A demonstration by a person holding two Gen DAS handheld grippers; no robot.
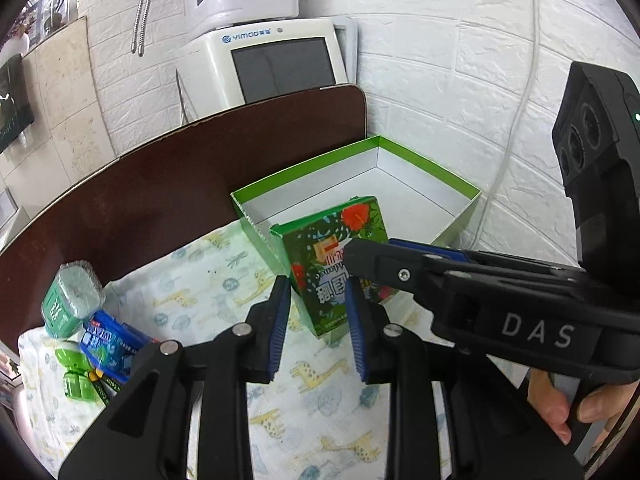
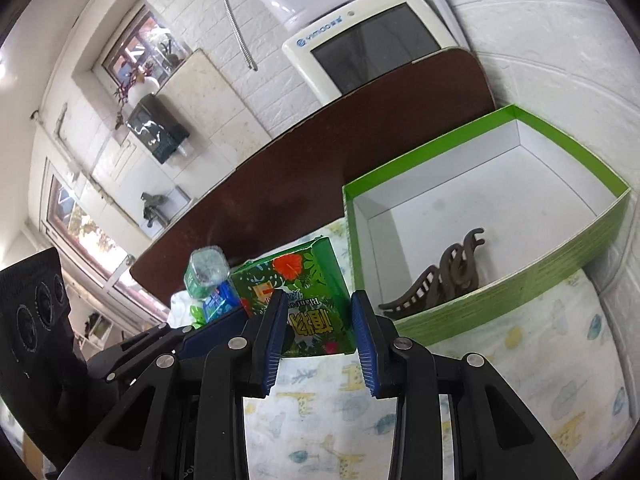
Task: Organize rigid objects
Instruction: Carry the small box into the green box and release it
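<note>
Near the desk's far right corner, against the white brick wall, one open green tray (image 2: 500, 296) sits on a giraffe-print cloth (image 1: 224, 292), a sensible place to gather loose things. One green floral carton (image 1: 332, 264) hangs tilted just at the tray's near rim, apparently so it can go in. Both grippers flank it. From the left wrist view, the right gripper (image 1: 362, 258) has its narrow-set fingers closed on the carton's upper edge, seemingly carrying it. The left gripper (image 1: 318, 316) has its blue pads also narrowly apart, with the carton's lower corner between them; whether they press it cannot be told. Inside the tray lies one dark brown hair claw (image 2: 440, 280). At the cloth's far left corner wait roughly five small packages (image 1: 86, 340), green and blue, probably still to be sorted.
</note>
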